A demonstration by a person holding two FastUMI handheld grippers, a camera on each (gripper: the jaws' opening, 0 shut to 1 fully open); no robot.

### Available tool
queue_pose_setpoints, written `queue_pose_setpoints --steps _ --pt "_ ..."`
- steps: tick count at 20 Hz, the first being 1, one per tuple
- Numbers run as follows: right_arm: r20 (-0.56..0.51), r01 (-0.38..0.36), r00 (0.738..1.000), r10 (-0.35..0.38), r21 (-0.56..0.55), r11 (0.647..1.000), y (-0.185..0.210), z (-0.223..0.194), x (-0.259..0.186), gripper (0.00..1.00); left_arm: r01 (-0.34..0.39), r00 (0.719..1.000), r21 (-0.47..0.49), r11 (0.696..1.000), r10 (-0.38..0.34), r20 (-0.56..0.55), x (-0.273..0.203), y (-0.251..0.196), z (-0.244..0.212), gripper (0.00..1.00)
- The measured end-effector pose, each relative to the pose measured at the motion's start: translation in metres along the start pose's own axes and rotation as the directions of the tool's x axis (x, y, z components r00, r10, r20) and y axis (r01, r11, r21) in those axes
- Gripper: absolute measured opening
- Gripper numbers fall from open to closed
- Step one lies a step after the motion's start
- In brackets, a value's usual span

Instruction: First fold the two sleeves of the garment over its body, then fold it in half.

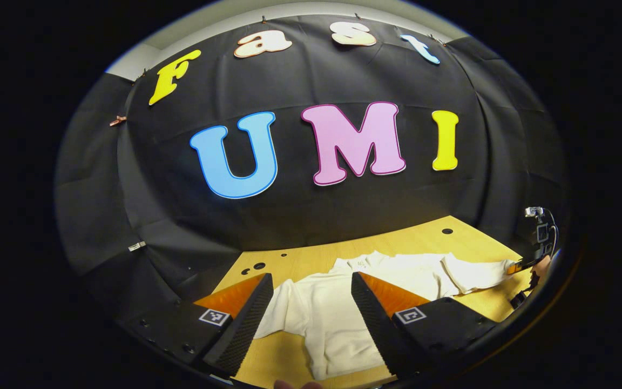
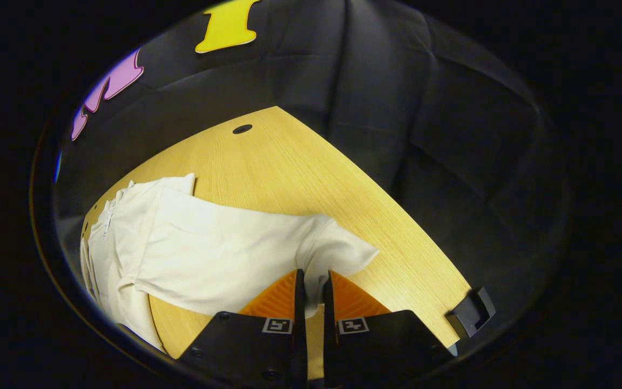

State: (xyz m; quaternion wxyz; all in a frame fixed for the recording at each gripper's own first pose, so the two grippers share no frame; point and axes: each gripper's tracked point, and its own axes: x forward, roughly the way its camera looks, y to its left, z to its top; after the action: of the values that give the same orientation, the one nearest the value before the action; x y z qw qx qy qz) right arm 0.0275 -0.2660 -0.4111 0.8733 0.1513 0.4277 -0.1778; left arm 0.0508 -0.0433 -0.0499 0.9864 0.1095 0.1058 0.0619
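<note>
Right hand-held gripper (image 2: 311, 292) pinches soft cream garment's (image 2: 219, 254) sleeve (image 2: 338, 251).

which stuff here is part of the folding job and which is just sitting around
Part of the job:
- white garment
- its sleeve, pinched by the right gripper, jaws nearly closed on the cuff
- left gripper, jaws wide open above the garment

Just there:
- wooden table
- black bracket at the table edge

One garment (image 1: 343, 302), two hand-held grippers (image 1: 311, 302).
</note>
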Motion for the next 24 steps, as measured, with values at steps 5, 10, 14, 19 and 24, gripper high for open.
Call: queue_pose_setpoints --steps 5,10,14,19,24 --pt "0.03 0.004 1.0 -0.005 0.006 1.0 -0.002 -0.012 -0.035 0.16 0.025 1.0 -0.023 0.999 -0.024 0.008 -0.001 0.002 -0.003 0.95" --pt "0.098 -0.042 0.995 0.036 0.062 0.997 0.026 -0.012 -0.077 0.16 0.046 0.999 -0.048 0.998 -0.045 0.025 -0.005 0.011 -0.003 0.95" --pt "0.182 -0.135 0.976 0.123 0.056 0.989 0.079 0.009 -0.11 0.16 0.052 0.998 -0.077 0.996 -0.05 0.026 -0.01 0.024 -0.011 0.95" --pt "0.24 -0.243 0.944 0.227 0.038 0.969 0.156 0.025 -0.137 0.16 0.042 0.999 -0.106 0.994 -0.039 0.028 -0.019 0.052 -0.021 0.95" --pt "0.265 -0.341 0.907 0.328 0.002 0.94 0.238 0.026 -0.161 0.16 0.018 0.999 -0.125 0.992 -0.013 0.035 -0.028 0.084 -0.029 0.95"
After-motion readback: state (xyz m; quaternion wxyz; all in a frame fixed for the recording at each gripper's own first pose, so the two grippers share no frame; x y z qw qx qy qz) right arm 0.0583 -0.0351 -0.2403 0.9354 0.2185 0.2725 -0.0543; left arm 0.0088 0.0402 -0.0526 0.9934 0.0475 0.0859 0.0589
